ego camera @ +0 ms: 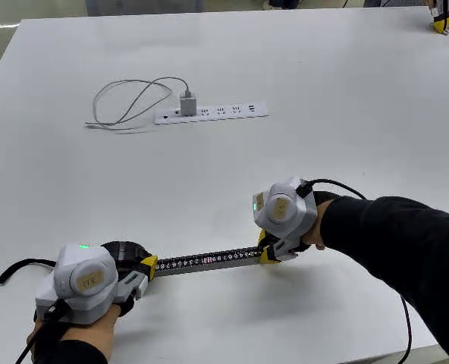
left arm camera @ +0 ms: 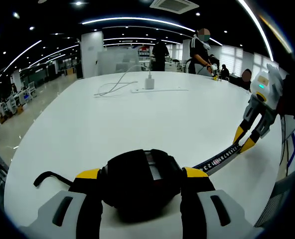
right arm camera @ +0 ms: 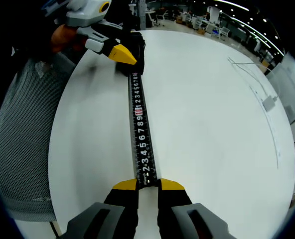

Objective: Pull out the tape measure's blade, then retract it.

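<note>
Tape measure case (ego camera: 123, 251) (black, round) sits on the white tabletop (ego camera: 323, 91) at the near left edge, its wrist strap (ego camera: 18, 267) trailing off to the left. The left tongs (left arm camera: 141, 175) are closed on the case, one yellow-tipped jaw against each flank, spread only as wide as the body itself. Judged purpose: to anchor the case so that it cannot slide toward the pull.

Blade (right arm camera: 140, 124) is drawn out of the case and runs low along the tabletop, scale face up, to the right tongs (right arm camera: 147, 185). Those jaws stand almost together, pinching the blade's free end just below the lowest printed numerals; the end hook itself is hidden between them. Gripping at the very tip keeps the blade in a straight line between the two tongs, and no kink or twist is visible along its length.

Extension appears partial: the two tongs are near each other, not well apart. Whether the pull is finished cannot be told; retraction is not yet done.

Well clear on the far side: a power strip (ego camera: 209, 113) with a charger (ego camera: 187, 102) plugged in and its cable (ego camera: 126, 102) looped beside it — not involved
</note>
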Demonstrator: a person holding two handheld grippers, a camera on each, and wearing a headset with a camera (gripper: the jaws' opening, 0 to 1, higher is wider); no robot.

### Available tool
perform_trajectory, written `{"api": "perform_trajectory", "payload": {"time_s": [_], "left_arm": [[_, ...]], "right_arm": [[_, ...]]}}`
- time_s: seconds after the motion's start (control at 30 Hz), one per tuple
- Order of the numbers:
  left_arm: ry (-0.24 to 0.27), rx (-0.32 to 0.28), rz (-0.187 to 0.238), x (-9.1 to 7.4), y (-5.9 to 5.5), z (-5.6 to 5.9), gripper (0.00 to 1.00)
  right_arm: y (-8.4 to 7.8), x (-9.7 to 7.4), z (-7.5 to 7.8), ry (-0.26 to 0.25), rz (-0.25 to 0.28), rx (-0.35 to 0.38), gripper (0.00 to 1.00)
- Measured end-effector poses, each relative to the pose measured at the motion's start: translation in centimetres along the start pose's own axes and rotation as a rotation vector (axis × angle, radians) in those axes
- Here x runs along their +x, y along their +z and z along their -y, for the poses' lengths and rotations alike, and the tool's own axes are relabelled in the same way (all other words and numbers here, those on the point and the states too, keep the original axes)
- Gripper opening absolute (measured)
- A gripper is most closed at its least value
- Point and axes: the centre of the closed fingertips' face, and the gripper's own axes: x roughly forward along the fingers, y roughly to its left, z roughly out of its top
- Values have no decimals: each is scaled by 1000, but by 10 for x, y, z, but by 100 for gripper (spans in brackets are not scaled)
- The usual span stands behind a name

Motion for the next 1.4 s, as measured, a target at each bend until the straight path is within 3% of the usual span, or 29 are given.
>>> {"api": "perform_trajectory", "payload": {"time_s": [0.2, 0.63, 1.07, 1.4], "left_arm": [[-1, -1, -7, 0, 0, 0, 59], [0, 0, -5, 1, 0, 0, 59], [-2, 1, -8, 0, 0, 0, 59], [-1, 1, -8, -1, 0, 1, 59]], "right_arm": [[2, 1, 1, -11, -16, 44, 10], [4, 2, -1, 2, -3, -29, 9], [7, 4, 1, 5, 15, 16, 10], [10, 5, 0, 6, 5, -6, 10]]}}
